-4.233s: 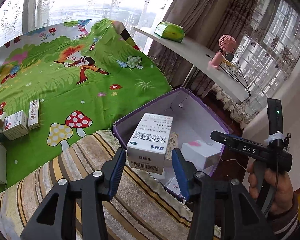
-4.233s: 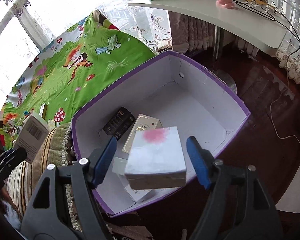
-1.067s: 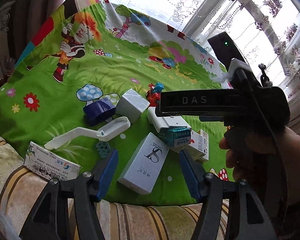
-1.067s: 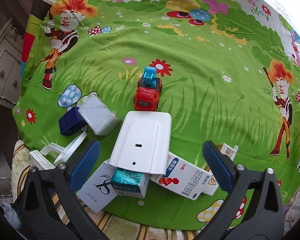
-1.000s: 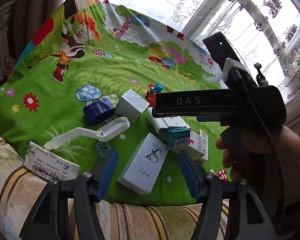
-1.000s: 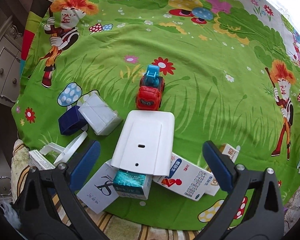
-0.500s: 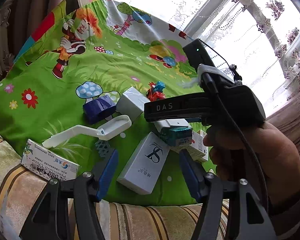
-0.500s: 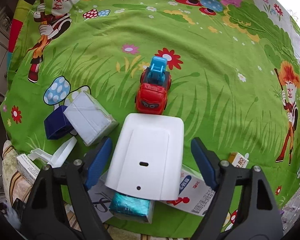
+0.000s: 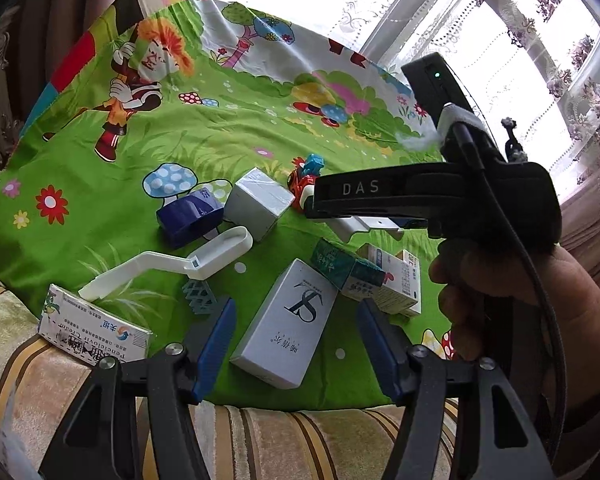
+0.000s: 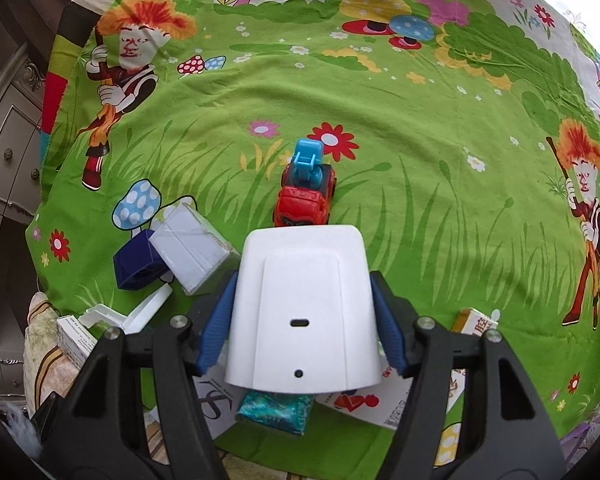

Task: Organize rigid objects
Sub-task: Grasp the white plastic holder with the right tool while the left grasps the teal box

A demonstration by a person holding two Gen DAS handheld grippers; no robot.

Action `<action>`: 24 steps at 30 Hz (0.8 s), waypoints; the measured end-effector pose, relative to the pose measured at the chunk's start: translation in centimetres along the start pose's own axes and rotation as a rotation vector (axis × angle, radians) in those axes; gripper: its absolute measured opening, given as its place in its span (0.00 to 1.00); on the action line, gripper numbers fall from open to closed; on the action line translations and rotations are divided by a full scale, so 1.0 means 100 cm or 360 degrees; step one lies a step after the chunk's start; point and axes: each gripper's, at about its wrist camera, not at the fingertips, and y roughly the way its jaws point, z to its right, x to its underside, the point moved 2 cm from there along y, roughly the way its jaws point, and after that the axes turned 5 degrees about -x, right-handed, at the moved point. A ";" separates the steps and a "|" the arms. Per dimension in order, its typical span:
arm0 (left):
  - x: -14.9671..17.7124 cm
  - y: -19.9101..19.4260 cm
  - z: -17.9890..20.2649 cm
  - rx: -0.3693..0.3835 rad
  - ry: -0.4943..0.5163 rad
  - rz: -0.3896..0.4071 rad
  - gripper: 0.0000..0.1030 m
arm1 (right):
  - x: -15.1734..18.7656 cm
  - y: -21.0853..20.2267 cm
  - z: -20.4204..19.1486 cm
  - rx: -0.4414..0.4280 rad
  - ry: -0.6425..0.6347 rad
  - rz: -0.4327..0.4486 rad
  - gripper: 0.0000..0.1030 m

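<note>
My right gripper is shut on a white plastic device; its blue pads touch both sides. It hangs over a teal box and a white medicine box. In the left wrist view the right gripper's body holds the white device above the teal box. My left gripper is open, its fingers on either side of a white box with a black logo that lies on the green cartoon cloth.
A red and blue toy car, a grey-white box, a dark blue box, a white plastic holder, a small teal lattice piece and a medicine box lie around. A striped blanket covers the near edge.
Both grippers turned from the purple bin to the cloth. My right gripper's jaws narrowed and closed on the white device. The left gripper stayed open around the logo box.
</note>
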 end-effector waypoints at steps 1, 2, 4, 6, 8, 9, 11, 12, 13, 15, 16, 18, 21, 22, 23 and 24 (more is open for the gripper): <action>0.000 0.001 0.002 -0.0001 0.0019 -0.0006 0.61 | 0.001 -0.006 0.000 -0.0005 0.0009 0.0036 0.66; -0.001 0.002 0.005 -0.0003 0.0043 -0.0014 0.61 | 0.002 -0.013 0.000 -0.0010 0.0017 0.0075 0.66; -0.002 0.005 0.013 -0.0013 0.0112 -0.0035 0.61 | 0.004 -0.028 0.005 -0.0007 0.0031 0.0162 0.66; -0.003 0.007 0.022 -0.0027 0.0182 -0.0042 0.61 | 0.011 -0.045 0.012 0.0003 0.0058 0.0252 0.66; -0.004 0.010 0.031 -0.0048 0.0244 -0.0043 0.61 | 0.019 -0.058 0.020 0.0030 0.0087 0.0340 0.66; -0.005 0.011 0.035 -0.0055 0.0268 -0.0045 0.61 | 0.026 -0.068 0.025 0.0054 0.0101 0.0385 0.66; -0.008 0.016 0.042 -0.0088 0.0314 -0.0050 0.61 | 0.038 -0.082 0.037 0.0096 0.0135 0.0460 0.66; -0.008 0.018 0.045 -0.0102 0.0337 -0.0054 0.61 | 0.045 -0.090 0.043 0.0118 0.0154 0.0494 0.66; -0.009 0.020 0.047 -0.0120 0.0358 -0.0055 0.61 | 0.052 -0.097 0.050 0.0131 0.0178 0.0523 0.66; -0.009 0.025 0.052 -0.0155 0.0412 -0.0065 0.61 | 0.068 -0.108 0.062 0.0148 0.0226 0.0567 0.66; -0.009 0.027 0.055 -0.0175 0.0445 -0.0073 0.61 | 0.075 -0.112 0.067 0.0159 0.0244 0.0584 0.66; -0.010 0.033 0.062 -0.0218 0.0499 -0.0077 0.61 | 0.092 -0.121 0.077 0.0184 0.0274 0.0617 0.66; -0.013 0.041 0.071 -0.0288 0.0571 -0.0073 0.61 | 0.116 -0.135 0.087 0.0219 0.0305 0.0666 0.66; -0.014 0.044 0.073 -0.0301 0.0585 -0.0078 0.61 | 0.123 -0.139 0.089 0.0231 0.0311 0.0684 0.66; -0.015 0.046 0.075 -0.0316 0.0595 -0.0083 0.59 | 0.131 -0.143 0.092 0.0247 0.0314 0.0702 0.66; -0.016 0.049 0.076 -0.0333 0.0611 -0.0090 0.54 | 0.139 -0.146 0.094 0.0270 0.0317 0.0718 0.66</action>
